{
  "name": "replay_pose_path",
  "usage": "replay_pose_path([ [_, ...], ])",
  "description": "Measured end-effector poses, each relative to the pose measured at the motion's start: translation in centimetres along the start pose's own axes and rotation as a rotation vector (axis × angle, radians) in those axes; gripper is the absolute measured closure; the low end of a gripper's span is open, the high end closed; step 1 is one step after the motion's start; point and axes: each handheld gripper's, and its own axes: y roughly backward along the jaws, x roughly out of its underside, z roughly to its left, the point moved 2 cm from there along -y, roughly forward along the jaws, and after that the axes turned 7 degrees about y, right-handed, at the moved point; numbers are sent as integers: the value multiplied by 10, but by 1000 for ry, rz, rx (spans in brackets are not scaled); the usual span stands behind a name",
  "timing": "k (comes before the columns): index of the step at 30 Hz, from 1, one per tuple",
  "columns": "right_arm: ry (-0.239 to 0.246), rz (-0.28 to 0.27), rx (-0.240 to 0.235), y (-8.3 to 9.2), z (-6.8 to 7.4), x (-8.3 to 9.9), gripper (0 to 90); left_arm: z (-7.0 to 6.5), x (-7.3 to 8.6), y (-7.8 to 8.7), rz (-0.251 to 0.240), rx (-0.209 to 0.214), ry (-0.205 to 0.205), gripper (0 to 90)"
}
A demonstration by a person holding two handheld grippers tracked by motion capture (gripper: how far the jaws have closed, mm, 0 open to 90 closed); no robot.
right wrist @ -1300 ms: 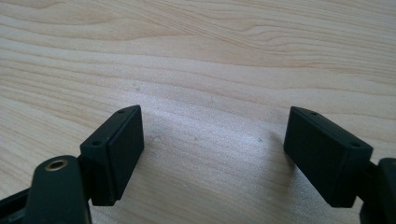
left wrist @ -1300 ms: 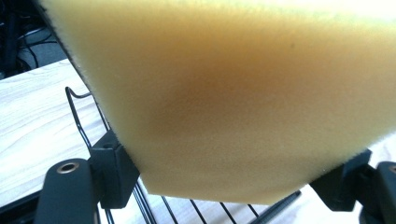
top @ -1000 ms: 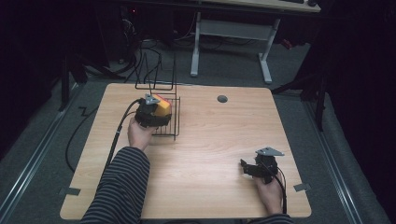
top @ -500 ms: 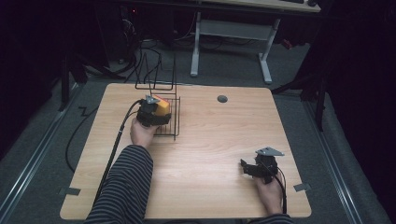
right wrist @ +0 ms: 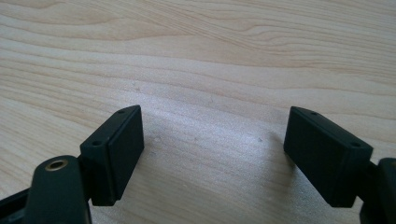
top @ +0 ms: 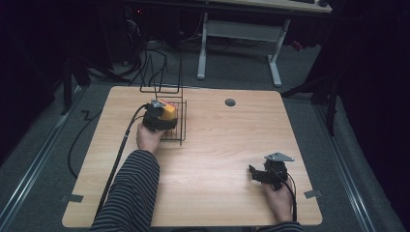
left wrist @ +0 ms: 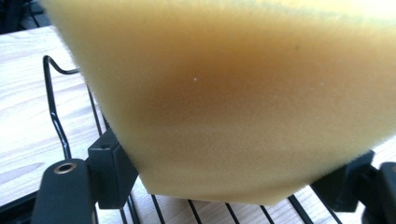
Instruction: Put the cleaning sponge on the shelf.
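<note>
Nearest the person, the right tongs (top: pixel 255 174) are being held wide apart with nothing between them, low over the bare wooden surface (top: pixel 227 145). Farther off, a yellow sponge (left wrist: pixel 224 93) is being gripped by the left tongs (top: pixel 167 116), whose jaws have just been opening slightly, over the black wire rack (top: pixel 171 130).

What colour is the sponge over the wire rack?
Yellow; the sponge shows best in the left gripper view.
</note>
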Motion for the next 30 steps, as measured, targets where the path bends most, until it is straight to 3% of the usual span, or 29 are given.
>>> replay_pose_path([
  [6, -1, 1, -1, 0, 0, 0, 203, 1, 0, -1, -2, 5, 5, 205],
  [14, -1, 1, -1, 0, 0, 0, 203, 4, 1, -2, 7, 11, 18, 118],
  [25, -1, 1, -1, 0, 0, 0, 203, 2, 1, 4, 15, 24, 5, 3],
  [30, -1, 1, 0, 0, 0, 0, 203, -2, 0, 9, 11, 28, -20, 1],
])
